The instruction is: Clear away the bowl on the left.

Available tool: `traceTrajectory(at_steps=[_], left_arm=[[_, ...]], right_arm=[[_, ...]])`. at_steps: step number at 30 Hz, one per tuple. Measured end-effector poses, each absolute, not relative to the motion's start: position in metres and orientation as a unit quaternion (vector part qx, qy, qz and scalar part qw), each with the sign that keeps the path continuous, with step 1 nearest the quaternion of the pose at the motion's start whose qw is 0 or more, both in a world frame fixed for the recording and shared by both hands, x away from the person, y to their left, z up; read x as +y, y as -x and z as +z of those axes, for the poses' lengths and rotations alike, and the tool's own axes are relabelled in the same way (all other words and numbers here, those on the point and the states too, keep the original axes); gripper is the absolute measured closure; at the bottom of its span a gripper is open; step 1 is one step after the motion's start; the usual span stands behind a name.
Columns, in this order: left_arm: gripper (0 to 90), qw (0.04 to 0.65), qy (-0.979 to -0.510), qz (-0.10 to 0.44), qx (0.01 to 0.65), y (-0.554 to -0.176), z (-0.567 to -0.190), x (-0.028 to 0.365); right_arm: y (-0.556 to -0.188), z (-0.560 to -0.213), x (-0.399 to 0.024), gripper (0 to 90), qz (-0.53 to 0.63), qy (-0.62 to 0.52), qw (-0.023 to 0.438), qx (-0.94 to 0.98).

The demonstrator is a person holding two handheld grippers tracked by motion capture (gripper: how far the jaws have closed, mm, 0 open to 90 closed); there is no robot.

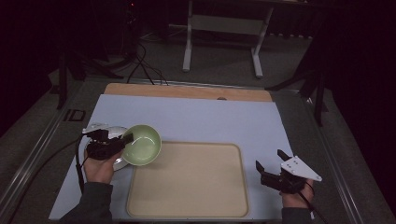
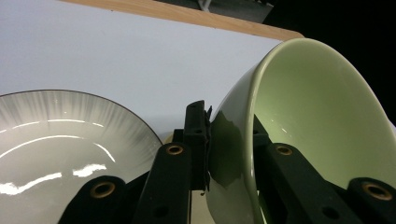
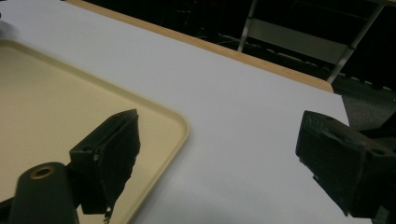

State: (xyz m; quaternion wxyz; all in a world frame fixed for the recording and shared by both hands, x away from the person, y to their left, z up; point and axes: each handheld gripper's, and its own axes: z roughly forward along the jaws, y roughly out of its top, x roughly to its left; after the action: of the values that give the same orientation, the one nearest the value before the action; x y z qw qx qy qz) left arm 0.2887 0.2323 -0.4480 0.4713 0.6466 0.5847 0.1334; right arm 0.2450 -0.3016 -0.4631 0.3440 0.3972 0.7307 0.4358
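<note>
A pale blue sheet covers the bench (image 1: pixel 196 116), its wooden edge showing at the far side, in a dark room. A beige tray (image 1: pixel 187 182) lies near the front. The left gripper (image 1: pixel 122 141) has its fingers (image 2: pixel 196 140) clamped on the rim of the tilted green bowl (image 1: pixel 142 144), just above a grey plate (image 2: pixel 56 149). The right gripper (image 1: pixel 271 161) rests beside the tray, fingers (image 3: pixel 112 154) wide apart, holding nothing.
</note>
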Motion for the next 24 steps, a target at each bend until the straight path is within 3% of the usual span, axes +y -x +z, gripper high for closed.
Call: traceTrajectory(at_steps=[24], left_arm=[[79.1,0.467,-0.665,0.128,0.568,-0.291,-0.45,0.212]], right_arm=[[-0.245,-0.463,-0.302,13.2,0.437,-0.398,0.345,0.729]])
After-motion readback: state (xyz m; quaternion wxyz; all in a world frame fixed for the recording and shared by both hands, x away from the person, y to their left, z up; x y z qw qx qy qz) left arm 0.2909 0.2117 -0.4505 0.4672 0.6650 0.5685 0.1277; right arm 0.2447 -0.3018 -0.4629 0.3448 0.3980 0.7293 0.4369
